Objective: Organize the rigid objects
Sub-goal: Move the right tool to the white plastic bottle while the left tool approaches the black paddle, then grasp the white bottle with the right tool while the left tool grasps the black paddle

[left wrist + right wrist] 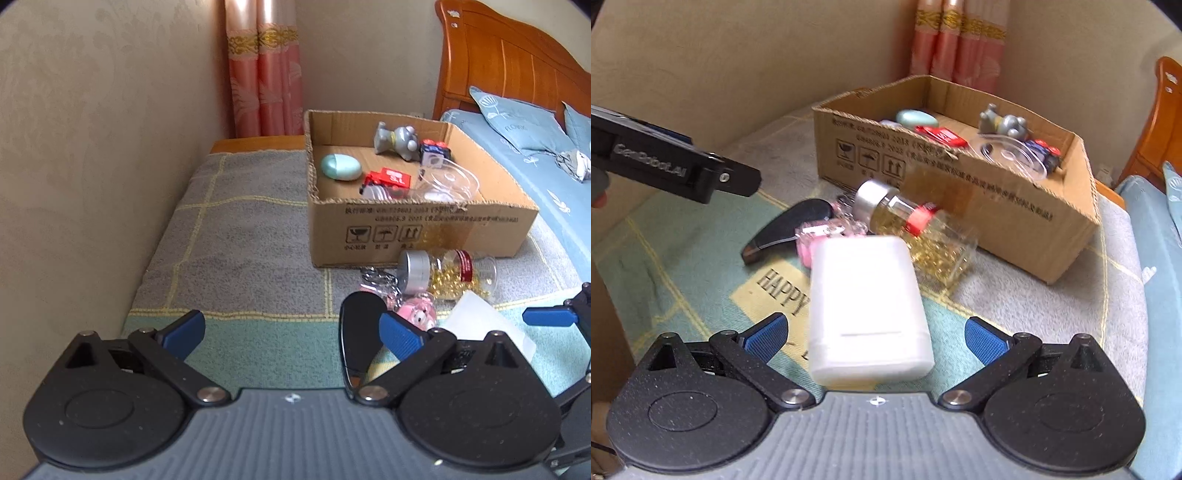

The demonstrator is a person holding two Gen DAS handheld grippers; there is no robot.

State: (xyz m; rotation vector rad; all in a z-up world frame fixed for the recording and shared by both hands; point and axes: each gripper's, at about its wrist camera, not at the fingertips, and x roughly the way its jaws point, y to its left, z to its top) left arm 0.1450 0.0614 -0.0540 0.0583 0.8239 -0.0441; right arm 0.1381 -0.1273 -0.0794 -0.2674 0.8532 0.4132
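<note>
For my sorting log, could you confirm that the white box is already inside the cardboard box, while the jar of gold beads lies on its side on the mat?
Not quite: the white box lies on the mat, between the open right gripper fingers, outside the cardboard box, as the right wrist view shows. The jar of gold beads does lie on its side.

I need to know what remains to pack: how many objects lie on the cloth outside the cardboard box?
4: a white container between the open right gripper fingers, a jar of gold beads, a pink keychain toy, a black case. More may be hidden.
</note>
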